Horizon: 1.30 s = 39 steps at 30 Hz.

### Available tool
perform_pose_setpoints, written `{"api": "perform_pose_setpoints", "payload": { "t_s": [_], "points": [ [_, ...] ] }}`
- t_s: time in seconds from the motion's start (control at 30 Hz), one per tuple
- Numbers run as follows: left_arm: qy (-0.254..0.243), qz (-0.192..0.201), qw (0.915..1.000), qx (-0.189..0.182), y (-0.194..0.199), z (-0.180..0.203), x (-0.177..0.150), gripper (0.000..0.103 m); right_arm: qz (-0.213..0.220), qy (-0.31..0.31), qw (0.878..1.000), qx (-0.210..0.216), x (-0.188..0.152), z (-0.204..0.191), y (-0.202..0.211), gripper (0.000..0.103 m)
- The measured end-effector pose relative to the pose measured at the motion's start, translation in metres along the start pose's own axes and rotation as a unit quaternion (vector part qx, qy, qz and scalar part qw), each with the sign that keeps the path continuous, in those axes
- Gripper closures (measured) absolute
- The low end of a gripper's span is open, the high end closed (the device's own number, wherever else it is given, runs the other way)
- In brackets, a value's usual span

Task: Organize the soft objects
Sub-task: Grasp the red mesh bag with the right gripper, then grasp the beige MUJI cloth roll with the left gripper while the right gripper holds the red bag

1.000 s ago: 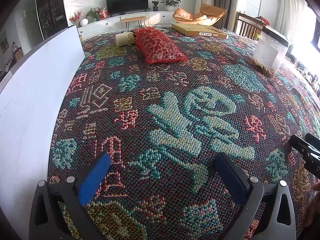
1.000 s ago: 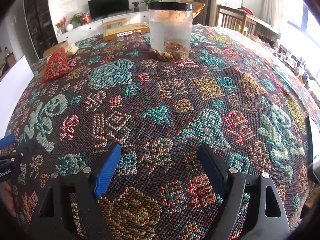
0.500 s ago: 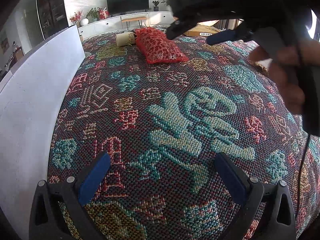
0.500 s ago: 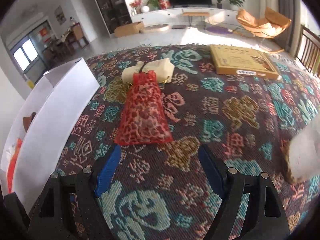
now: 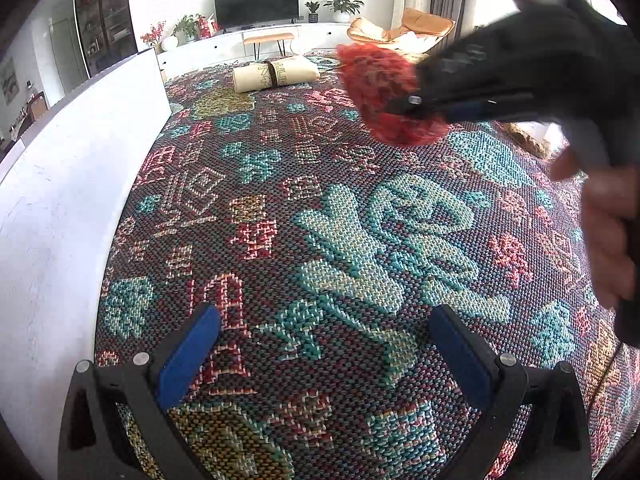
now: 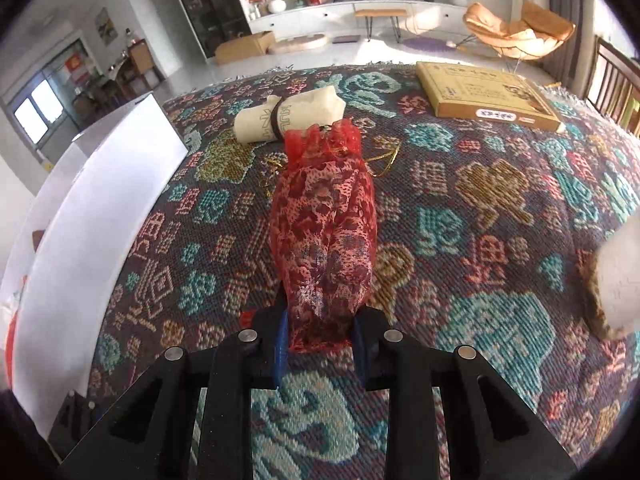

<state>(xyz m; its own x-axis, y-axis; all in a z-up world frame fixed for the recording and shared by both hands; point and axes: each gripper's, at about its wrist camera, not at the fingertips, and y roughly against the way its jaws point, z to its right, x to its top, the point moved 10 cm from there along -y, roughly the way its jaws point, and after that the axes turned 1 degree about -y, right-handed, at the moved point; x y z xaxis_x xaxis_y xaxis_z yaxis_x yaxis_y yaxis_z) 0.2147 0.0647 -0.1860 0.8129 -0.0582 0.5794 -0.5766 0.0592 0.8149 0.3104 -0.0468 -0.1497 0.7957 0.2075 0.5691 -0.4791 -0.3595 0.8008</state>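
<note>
Where sun falls, patterned woven cloth (image 5: 360,240).

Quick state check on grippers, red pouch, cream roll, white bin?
Right gripper: just closed, shut on the red mesh pouch.
Red mesh pouch: pinched at one end, drawstring end pointing away.
Left gripper: open, nothing between the pads.
Cream roll: banded, lying on the cloth.
White bin: upright, open-topped.

Red mesh pouch (image 6: 324,240), mottled, gathered neck with gold cord, pinched at near end. Cream fabric roll (image 6: 288,118), banded, lying beyond.
</note>
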Motion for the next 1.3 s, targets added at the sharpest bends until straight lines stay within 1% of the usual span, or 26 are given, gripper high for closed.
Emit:
{"api": "perform_pose_setpoints", "payload": {
  "t_s": [0.1, 0.17, 0.23, 0.3, 0.37, 0.43, 0.53, 0.57, 0.63, 0.67, 0.7, 0.73, 0.77, 0.8, 0.93, 1.13, 1.17, 1.23, 1.27, 1.3],
  "points": [
    [-0.001, 0.0, 1.0, 0.001, 0.0, 0.0, 0.0, 0.0, 0.024, -0.025, 0.999, -0.014, -0.038, 0.026, 0.05, 0.075],
    [-0.001, -0.001, 1.0, 0.002, -0.001, 0.0, 0.0, 0.0, 0.04, -0.072, 0.996, -0.026, -0.066, 0.056, 0.08, 0.075],
    [-0.002, -0.001, 1.0, 0.003, -0.001, 0.001, 0.0, 0.0, 0.064, -0.122, 0.989, -0.053, -0.088, 0.095, 0.107, 0.075],
    [-0.002, -0.001, 1.0, 0.004, 0.0, 0.002, 0.0, 0.0, 0.088, -0.156, 0.979, -0.094, -0.099, 0.14, 0.127, 0.075],
    [-0.002, -0.001, 1.0, 0.003, 0.0, 0.001, 0.0, 0.0, 0.093, -0.177, 0.971, -0.131, -0.1, 0.184, 0.139, 0.075],
    [-0.002, -0.001, 1.0, 0.003, -0.001, 0.001, 0.0, 0.0, 0.101, -0.187, 0.963, -0.167, -0.092, 0.223, 0.145, 0.075],
    [-0.002, -0.001, 1.0, 0.003, -0.001, 0.001, 0.0, 0.0, 0.094, -0.189, 0.957, -0.198, -0.076, 0.265, 0.138, 0.074],
    [-0.002, -0.001, 1.0, 0.003, -0.001, 0.001, 0.0, 0.0, 0.088, -0.192, 0.957, -0.198, -0.071, 0.275, 0.131, 0.072],
    [-0.002, -0.001, 1.0, 0.003, -0.001, 0.001, 0.0, 0.0, 0.077, -0.197, 0.956, -0.205, -0.071, 0.294, 0.12, 0.058],
    [-0.002, -0.001, 1.0, 0.003, -0.001, 0.001, 0.0, 0.0, 0.073, -0.197, 0.955, -0.208, -0.071, 0.299, 0.113, 0.053],
    [-0.002, -0.002, 1.0, 0.003, -0.001, 0.001, 0.0, 0.0, 0.069, -0.196, 0.955, -0.211, -0.074, 0.302, 0.107, 0.04],
    [-0.002, -0.002, 1.0, 0.003, -0.001, 0.001, 0.0, 0.0, 0.068, -0.191, 0.956, -0.212, -0.078, 0.304, 0.102, 0.035],
    [-0.003, -0.002, 1.0, 0.004, -0.001, 0.001, 0.0, 0.0, 0.074, -0.181, 0.957, -0.213, -0.078, 0.301, 0.103, 0.033],
    [-0.003, -0.002, 1.0, 0.004, -0.001, 0.001, 0.0, 0.0, 0.068, -0.176, 0.957, -0.219, -0.079, 0.3, 0.103, 0.031],
    [-0.003, -0.002, 1.0, 0.005, -0.001, 0.001, 0.0, 0.0, 0.062, -0.169, 0.957, -0.228, -0.077, 0.298, 0.102, 0.028],
    [-0.001, -0.005, 1.0, 0.007, 0.0, 0.002, -0.001, 0.0, 0.061, -0.169, 0.957, -0.227, -0.079, 0.298, 0.1, 0.027],
    [-0.001, -0.015, 0.9999, 0.006, 0.0, 0.001, -0.001, 0.0, 0.061, -0.169, 0.957, -0.226, -0.079, 0.298, 0.1, 0.027],
    [0.015, -0.064, 0.9978, 0.01, -0.005, 0.001, 0.004, 0.0, 0.062, -0.17, 0.957, -0.225, -0.079, 0.298, 0.1, 0.027],
    [0.023, -0.08, 0.9965, 0.001, -0.006, 0.004, 0.011, 0.001, 0.062, -0.17, 0.957, -0.225, -0.079, 0.298, 0.099, 0.027],
    [0.029, -0.081, 0.9962, -0.016, -0.006, 0.008, 0.022, 0.001, 0.062, -0.17, 0.957, -0.224, -0.079, 0.299, 0.098, 0.027]
  ]
}}
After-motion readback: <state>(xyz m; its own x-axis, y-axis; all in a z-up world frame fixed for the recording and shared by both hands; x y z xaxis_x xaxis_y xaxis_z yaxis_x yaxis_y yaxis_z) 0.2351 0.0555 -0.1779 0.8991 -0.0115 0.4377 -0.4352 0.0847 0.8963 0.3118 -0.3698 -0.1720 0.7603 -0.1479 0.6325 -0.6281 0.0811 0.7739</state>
